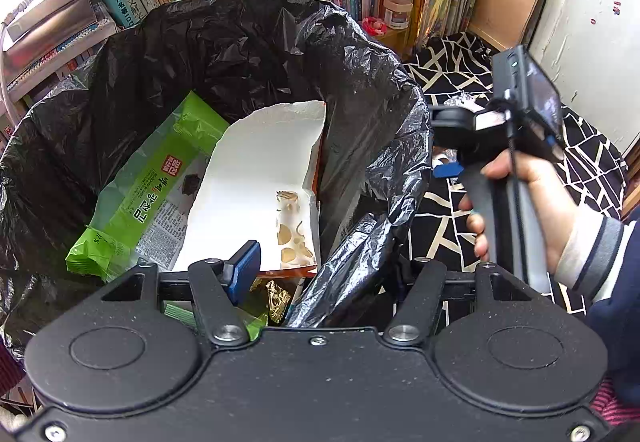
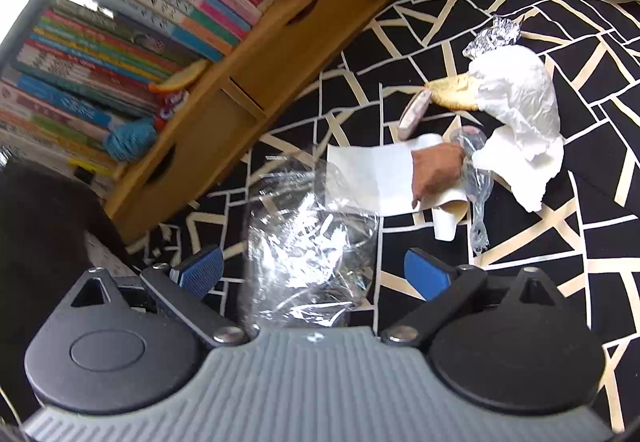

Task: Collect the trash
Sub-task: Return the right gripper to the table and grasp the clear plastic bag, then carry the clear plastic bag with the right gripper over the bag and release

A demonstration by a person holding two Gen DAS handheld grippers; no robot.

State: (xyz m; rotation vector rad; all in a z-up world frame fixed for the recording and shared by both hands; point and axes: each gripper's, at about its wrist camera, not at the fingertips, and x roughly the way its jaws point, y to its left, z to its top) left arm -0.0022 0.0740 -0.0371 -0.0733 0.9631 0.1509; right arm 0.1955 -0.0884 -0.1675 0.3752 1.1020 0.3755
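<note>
Bag interior: a green snack wrapper (image 1: 148, 186) and a torn white carton (image 1: 256, 178) lie inside the black trash bag (image 1: 224, 42), collected items resting low against its left wall
Left gripper (image 1: 316, 274): partly closed over the bag's near rim; one blue pad (image 1: 244, 270) sits inside the bag and the plastic runs between the fingers, apparently pinched to keep the mouth open; the far pad is hidden by the film
Right hand (image 1: 520, 202): grips its tool's handle just right of the bag, over the black-and-cream patterned cloth (image 1: 460, 74)
Right gripper (image 2: 312, 274): jaws spread wide and empty; a crumpled clear plastic wrapper (image 2: 312, 242) lies between the pads, not yet squeezed, likely the next pick
Remaining trash: a white paper sheet (image 2: 368, 174), a plastic spoon (image 2: 478, 194), a crumpled white napkin (image 2: 520, 102) and a foil scrap (image 2: 496, 34) lie on the cloth, right of the wooden bookshelf (image 2: 248, 82)
</note>
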